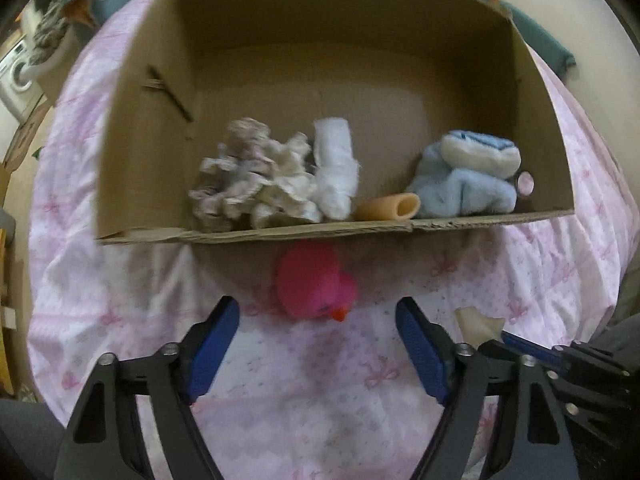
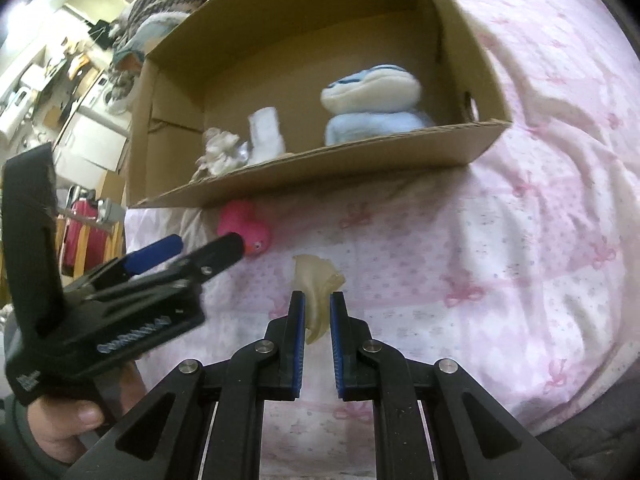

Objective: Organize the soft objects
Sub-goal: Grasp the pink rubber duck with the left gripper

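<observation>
Pink rubber duck (image 1: 316,284) lay on the bed (image 1: 320,380) just near the cardboard box (image 1: 160,120), ahead of the wide-open left gripper (image 1: 318,340). The right gripper (image 2: 317,320) had closed narrowly on a pale translucent soft piece (image 2: 316,280).

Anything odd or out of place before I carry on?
Two soft items lie outside the cardboard box: the pink duck on the bedspread against its front wall, and a cream piece between the right gripper fingers.

No legible text (blurred white lettering on left tool (image 2: 208,246) body)
</observation>
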